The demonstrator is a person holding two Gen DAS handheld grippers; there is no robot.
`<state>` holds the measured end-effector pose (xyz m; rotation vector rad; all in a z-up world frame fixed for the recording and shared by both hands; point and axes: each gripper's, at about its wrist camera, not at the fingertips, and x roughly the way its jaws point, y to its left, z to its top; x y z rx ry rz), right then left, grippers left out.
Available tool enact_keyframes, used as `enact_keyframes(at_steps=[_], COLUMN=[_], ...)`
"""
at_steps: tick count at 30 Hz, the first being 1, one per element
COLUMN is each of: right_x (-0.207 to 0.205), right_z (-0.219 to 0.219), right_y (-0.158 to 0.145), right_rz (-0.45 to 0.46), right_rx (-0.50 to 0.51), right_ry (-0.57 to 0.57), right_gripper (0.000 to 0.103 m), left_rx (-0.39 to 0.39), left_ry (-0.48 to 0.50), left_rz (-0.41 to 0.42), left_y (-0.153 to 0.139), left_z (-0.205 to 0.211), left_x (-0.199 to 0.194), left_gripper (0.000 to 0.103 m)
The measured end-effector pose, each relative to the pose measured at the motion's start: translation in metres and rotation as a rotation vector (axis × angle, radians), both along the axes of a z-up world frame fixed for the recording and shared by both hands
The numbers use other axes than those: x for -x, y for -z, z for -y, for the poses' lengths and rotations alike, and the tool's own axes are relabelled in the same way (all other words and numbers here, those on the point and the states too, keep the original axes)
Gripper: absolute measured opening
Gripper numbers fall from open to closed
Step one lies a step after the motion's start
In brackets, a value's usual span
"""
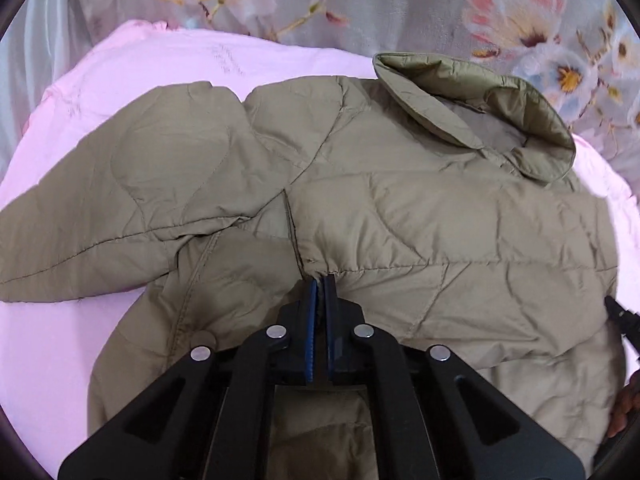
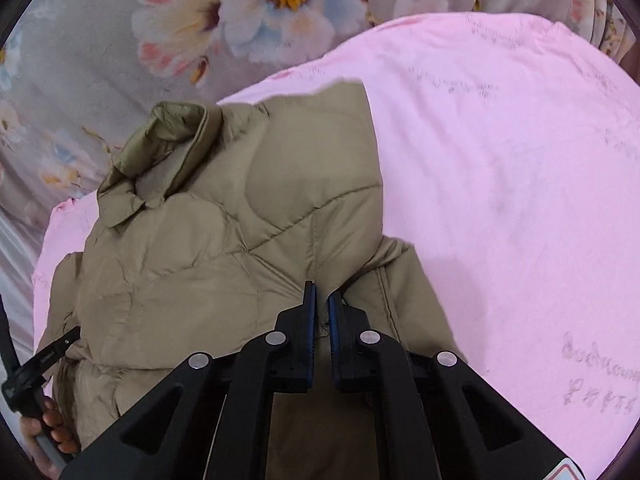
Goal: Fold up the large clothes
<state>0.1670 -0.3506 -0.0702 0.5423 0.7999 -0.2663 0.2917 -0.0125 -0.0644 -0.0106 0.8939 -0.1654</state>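
Lying spread on a pink sheet [image 1: 280, 64], the khaki quilted jacket [image 1: 420, 208] has its collar [image 1: 480, 120] toward the floral fabric [image 1: 400, 0]. Left gripper [image 1: 320, 280] and right gripper [image 2: 322, 292] are both closed, each pinching jacket fabric.

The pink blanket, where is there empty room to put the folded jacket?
The pink blanket lies bare right of the jacket, out to the faint writing. A smaller bare patch sits below the spread sleeve. The middle is crowded: the jacket with both grippers' fingers pinching it.
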Motion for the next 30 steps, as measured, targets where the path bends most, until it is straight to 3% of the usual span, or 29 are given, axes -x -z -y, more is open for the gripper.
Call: enact_keyframes(at_steps=[4,7,9,12,15,19,22,30], right_x=[0.004,0.024,0.022,0.003,-0.028,-0.063,-0.059,-0.023], right_z=[-0.005,-0.026,-0.052,-0.093,-0.135,-0.167,-0.170,-0.173], right_y=[-0.013,-0.053,-0.076,-0.087,-0.072,-0.023,-0.001,0.002], right_rz=[-0.045,0.048,0.108,0.135,0.102,-0.002,-0.003,-0.003], right_rx=[0.071,0.176,0.206,0.176,0.188,0.210,0.221,0.223], right_ry=[0.026,0.075,0.017,-0.137,-0.241,-0.304,-0.289,-0.277], right_gripper=[0.009,0.020,0.034,0.038,0.038,0.038,0.037,0.037], left_rx=[-0.049,-0.039,-0.041,-0.048,-0.031,0.003,0.011,0.021], left_ry=[-0.007,-0.014,-0.024,-0.042,-0.053,-0.056,-0.055,-0.063], left_rz=[0.043,0.056,0.068,0.080,0.084,0.085,0.088,0.085], left_y=[0.002,0.003,0.003,0.003,0.004,0.004,0.004,-0.001], left_z=[0.004,0.002,0.003,0.003,0.000,-0.005,-0.005,-0.008], left_x=[0.007,0.010,0.013,0.017,0.018,0.020,0.022,0.046], left_gripper=[0.005,0.006,0.009,0.016,0.020,0.021,0.024,0.025])
